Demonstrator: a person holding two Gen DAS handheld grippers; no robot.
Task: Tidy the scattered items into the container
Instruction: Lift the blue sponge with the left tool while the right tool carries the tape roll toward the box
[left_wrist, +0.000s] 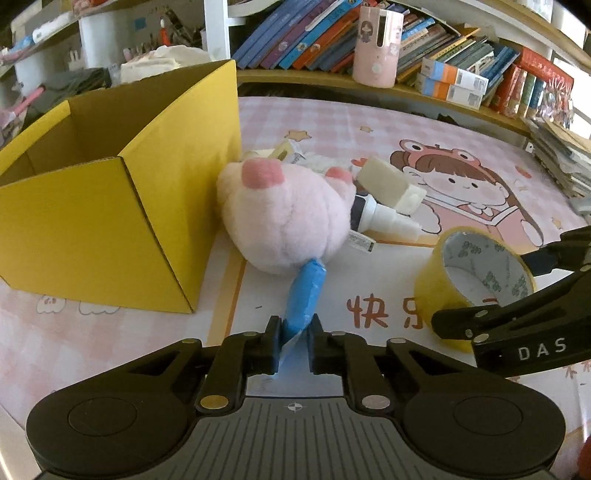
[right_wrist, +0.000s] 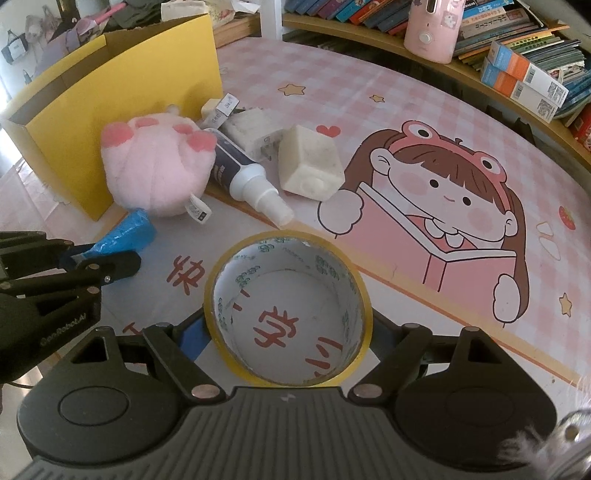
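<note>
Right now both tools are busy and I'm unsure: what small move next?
Probably lift the left tool: it is shut on the blue roll, whose far end touches the pink plush, with the yellow box just left.

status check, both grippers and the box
Left gripper shut on blue bag. Right gripper astride tape roll, grip unclear. Yellow box open, nothing visible inside. Plush lies between bag and box.

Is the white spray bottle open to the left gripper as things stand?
Probably not: the left gripper is shut on the blue packet, and the pink plush overlaps the white spray bottle.
</note>
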